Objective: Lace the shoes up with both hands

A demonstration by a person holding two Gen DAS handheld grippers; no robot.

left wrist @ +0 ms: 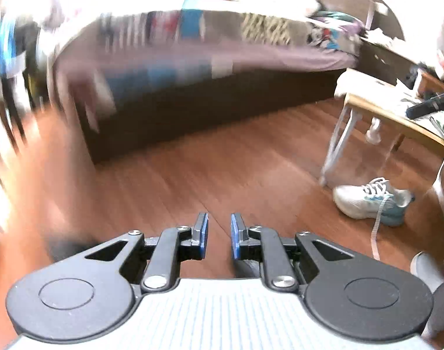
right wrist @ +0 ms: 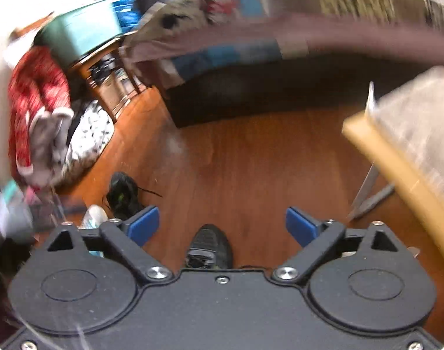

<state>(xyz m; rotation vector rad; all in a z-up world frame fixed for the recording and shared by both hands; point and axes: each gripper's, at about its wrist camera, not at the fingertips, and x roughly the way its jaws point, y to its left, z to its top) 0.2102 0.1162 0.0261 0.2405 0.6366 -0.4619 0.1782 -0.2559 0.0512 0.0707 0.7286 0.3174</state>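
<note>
Seen from the left wrist, the left tool (left wrist: 219, 234) holds nothing, its pads a narrow gap apart, while the white shoe (left wrist: 370, 201) lies on the floor well off to its right, toe pointing left, a lace trailing loose. From the right wrist, the right tool (right wrist: 222, 227) gapes wide and empty directly above a black shoe (right wrist: 209, 246), toe pointing away; another dark shoe (right wrist: 123, 194) lies left. No writing is readable.

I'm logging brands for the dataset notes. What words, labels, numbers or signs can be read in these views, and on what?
None can be read. The white and blue shoe, the black shoe and both grippers show no legible marking. The patterned bedding and the things on the small table are too blurred to read.
</note>
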